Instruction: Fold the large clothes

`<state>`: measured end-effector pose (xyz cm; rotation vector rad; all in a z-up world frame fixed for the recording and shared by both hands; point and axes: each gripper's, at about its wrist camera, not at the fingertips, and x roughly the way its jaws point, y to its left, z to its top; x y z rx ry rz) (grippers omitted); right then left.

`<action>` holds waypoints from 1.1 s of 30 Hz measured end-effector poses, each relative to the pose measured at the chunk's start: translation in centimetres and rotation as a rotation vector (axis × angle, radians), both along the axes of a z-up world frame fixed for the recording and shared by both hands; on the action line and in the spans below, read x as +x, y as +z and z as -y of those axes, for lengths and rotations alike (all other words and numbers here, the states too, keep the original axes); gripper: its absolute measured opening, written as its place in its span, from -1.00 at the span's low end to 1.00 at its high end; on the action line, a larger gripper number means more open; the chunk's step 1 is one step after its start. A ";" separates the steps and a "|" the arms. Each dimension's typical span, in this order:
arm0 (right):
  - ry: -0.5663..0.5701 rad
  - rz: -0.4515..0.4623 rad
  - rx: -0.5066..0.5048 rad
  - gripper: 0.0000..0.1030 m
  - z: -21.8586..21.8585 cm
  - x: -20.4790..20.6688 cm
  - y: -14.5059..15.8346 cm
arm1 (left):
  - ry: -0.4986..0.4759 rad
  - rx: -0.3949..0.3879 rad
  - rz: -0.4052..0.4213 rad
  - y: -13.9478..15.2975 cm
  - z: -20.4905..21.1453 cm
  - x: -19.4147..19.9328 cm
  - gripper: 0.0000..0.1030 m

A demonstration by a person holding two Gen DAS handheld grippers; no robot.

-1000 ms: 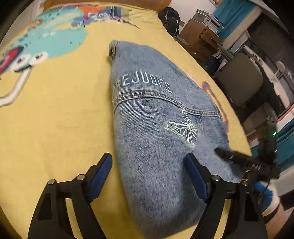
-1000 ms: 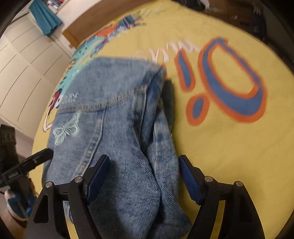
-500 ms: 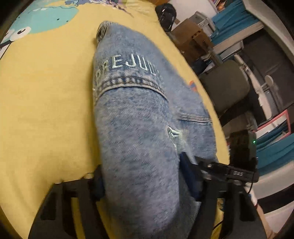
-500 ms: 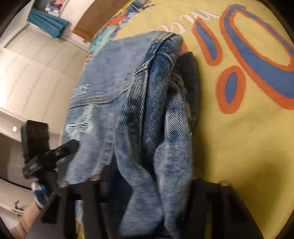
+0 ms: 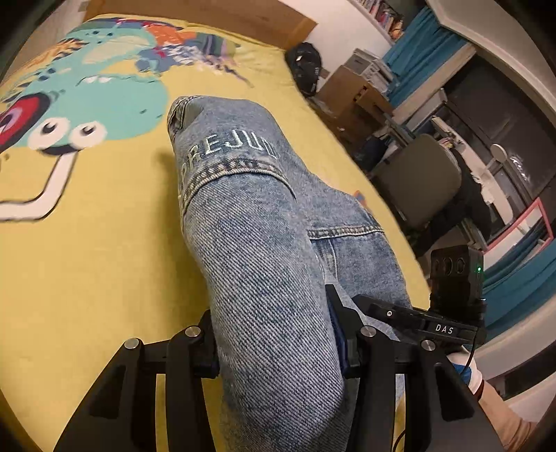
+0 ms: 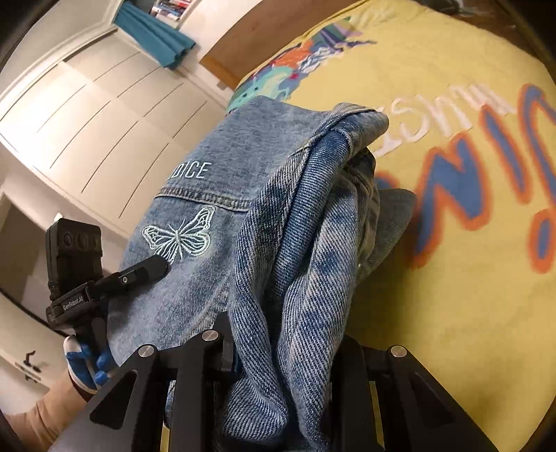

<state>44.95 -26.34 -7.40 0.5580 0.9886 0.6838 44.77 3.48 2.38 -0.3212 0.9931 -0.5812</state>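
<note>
A blue denim jacket (image 5: pixel 250 222) with white "PREJUDICE" lettering and an embroidered butterfly (image 6: pixel 177 236) lies folded on the yellow printed bedspread (image 5: pixel 87 243). My left gripper (image 5: pixel 274 344) is shut on the jacket's near left edge, with denim bunched thick between its jaws. My right gripper (image 6: pixel 285 351) is shut on the jacket's near right edge (image 6: pixel 299 264), where several layers hang in folds. The near end of the jacket is lifted off the bed. Each gripper shows in the other's view: the right one (image 5: pixel 417 320) and the left one (image 6: pixel 114 278).
The bed's wooden headboard (image 5: pixel 208 14) is at the far end. A black bag (image 5: pixel 307 66), cardboard boxes (image 5: pixel 351 90) and a grey chair (image 5: pixel 420 177) stand beside the bed on the right. White wardrobe doors (image 6: pixel 87 114) stand on the left.
Both grippers went from open around the jacket's near edge to shut on it. They have lifted that end off the bedspread, bunching the denim.
</note>
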 end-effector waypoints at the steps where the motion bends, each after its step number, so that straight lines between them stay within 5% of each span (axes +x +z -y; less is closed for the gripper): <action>1: 0.010 -0.009 -0.004 -0.52 -0.6 -0.2 -0.6 | 0.008 0.014 -0.021 -0.9 -0.6 -0.4 -0.19; 6: 0.007 -0.102 -0.025 -0.39 -1.1 -1.0 -4.4 | 0.024 0.085 -0.095 -5.1 -0.7 -2.1 0.00; 12: -0.115 -0.125 0.035 0.01 3.5 -2.7 -5.8 | 0.036 0.104 -0.064 -4.6 -1.9 -3.9 0.14; 15: -0.130 -0.125 0.004 0.03 4.0 -3.3 -5.7 | 0.046 0.127 -0.059 -4.4 -1.6 -4.5 0.15; 24: -0.219 -0.091 -0.189 0.07 2.9 -5.2 -2.1 | 0.087 0.251 -0.020 -2.8 -0.6 -8.5 0.16; 33: -0.314 -0.027 -0.325 0.09 5.2 -12.3 3.3 | 0.139 0.310 0.021 0.6 -0.1 -14.1 0.29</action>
